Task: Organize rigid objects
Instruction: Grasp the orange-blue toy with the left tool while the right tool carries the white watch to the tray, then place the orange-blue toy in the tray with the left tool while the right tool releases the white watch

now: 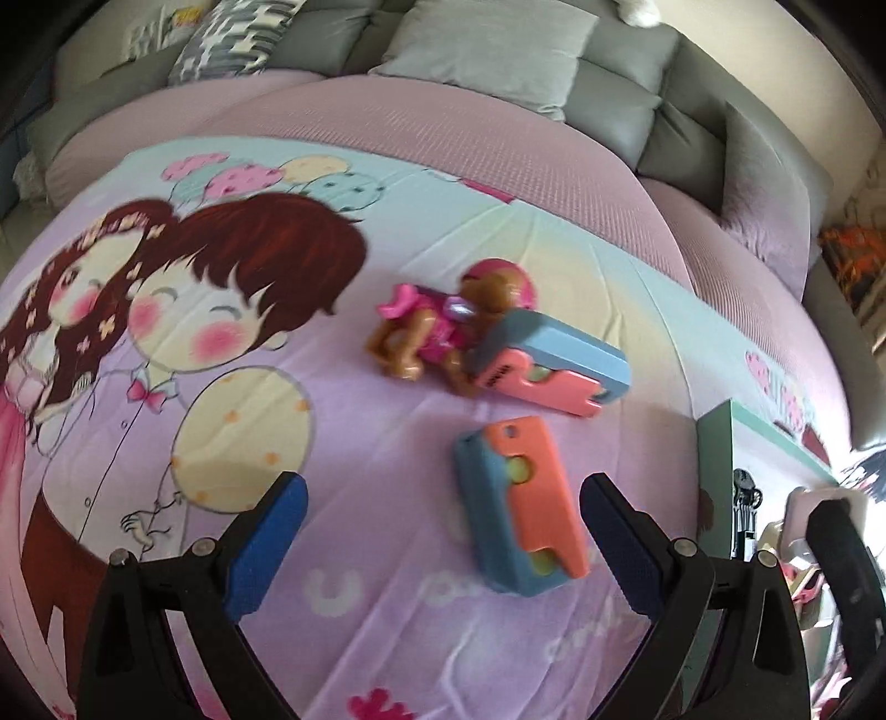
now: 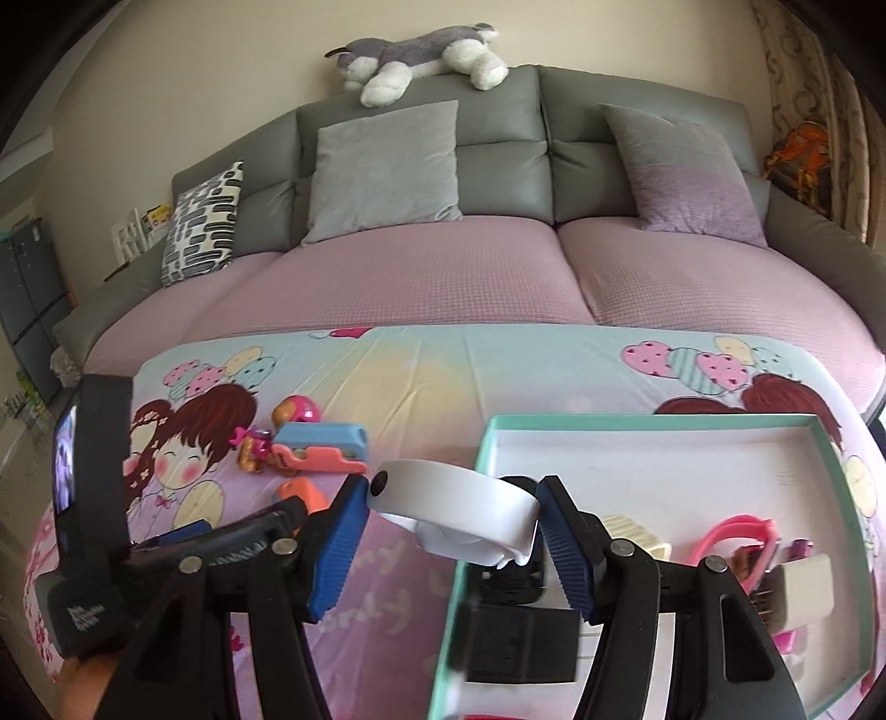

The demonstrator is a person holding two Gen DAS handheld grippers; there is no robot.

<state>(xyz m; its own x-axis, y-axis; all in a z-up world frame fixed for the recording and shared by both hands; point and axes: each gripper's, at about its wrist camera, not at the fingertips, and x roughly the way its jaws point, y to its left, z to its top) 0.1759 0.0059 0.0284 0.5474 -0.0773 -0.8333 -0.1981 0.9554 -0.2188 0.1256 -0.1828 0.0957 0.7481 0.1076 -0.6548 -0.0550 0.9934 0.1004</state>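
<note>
On the cartoon blanket [image 1: 166,387] lie a brown toy dog in pink [image 1: 437,327], a blue and pink block toy [image 1: 554,365] beside it, and a blue and orange block toy [image 1: 523,509] nearer me. My left gripper [image 1: 443,554] is open and empty, with the orange block toy just inside its right finger. My right gripper [image 2: 451,531] is shut on a white curved object [image 2: 459,509], held over the left rim of the teal-edged tray [image 2: 653,426]. The dog [image 2: 260,443] and pink block [image 2: 321,448] also show in the right wrist view.
The tray holds a black box [image 2: 520,642], a cream piece [image 2: 637,534], a pink band [image 2: 736,531] and a beige item [image 2: 797,592]. Behind is a grey sofa with cushions [image 2: 387,166] and a plush husky [image 2: 421,50]. The left gripper's body [image 2: 94,498] is at the left.
</note>
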